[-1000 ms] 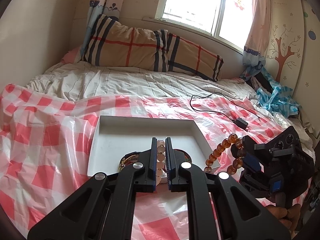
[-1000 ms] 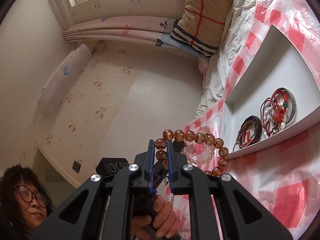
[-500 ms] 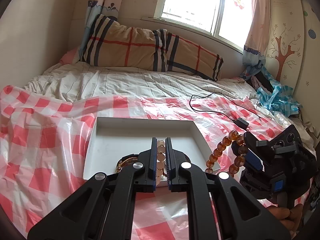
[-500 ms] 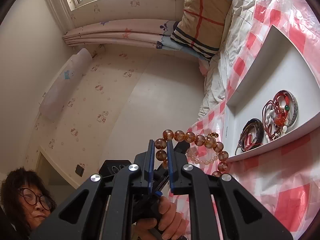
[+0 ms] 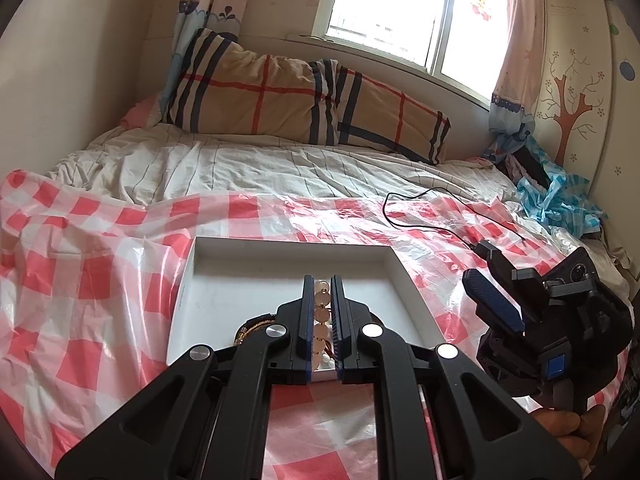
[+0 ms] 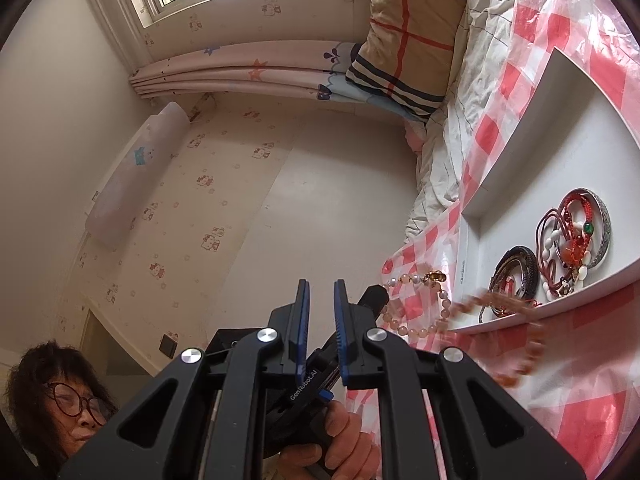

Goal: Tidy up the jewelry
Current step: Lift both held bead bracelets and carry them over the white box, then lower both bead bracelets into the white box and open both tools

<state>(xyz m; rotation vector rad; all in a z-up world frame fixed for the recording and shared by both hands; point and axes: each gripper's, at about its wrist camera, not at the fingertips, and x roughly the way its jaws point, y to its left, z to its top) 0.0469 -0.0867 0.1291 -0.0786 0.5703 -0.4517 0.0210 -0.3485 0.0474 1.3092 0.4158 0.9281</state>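
My left gripper [image 5: 322, 278] is shut on a pale pink bead bracelet [image 5: 321, 312] over the near part of the white tray [image 5: 260, 280]. The right wrist view shows that bracelet [image 6: 412, 308] dangling in front of the tray [image 6: 540, 152]. My right gripper [image 6: 321, 284] stands slightly open, with nothing between its fingers. In the left wrist view it [image 5: 478, 262] hovers just right of the tray. An amber bead bracelet [image 6: 536, 344] is a blurred streak in the air by the tray's near edge. A black bangle [image 6: 516, 276], a red cord bracelet [image 6: 568, 240] and a silver bangle [image 6: 602, 236] lie in the tray.
A red-checked plastic sheet [image 5: 100, 260] covers the bed under the tray. A black cable with a plug [image 5: 440, 220] lies behind the tray on the right. A plaid pillow [image 5: 300, 100] and a blue cloth [image 5: 556, 200] lie farther back. A person [image 6: 60, 400] is at the bed's near side.
The amber bracelet has come out of my right gripper and drops, blurred, by the tray's near edge. My left gripper keeps its grip on the pale bracelet.
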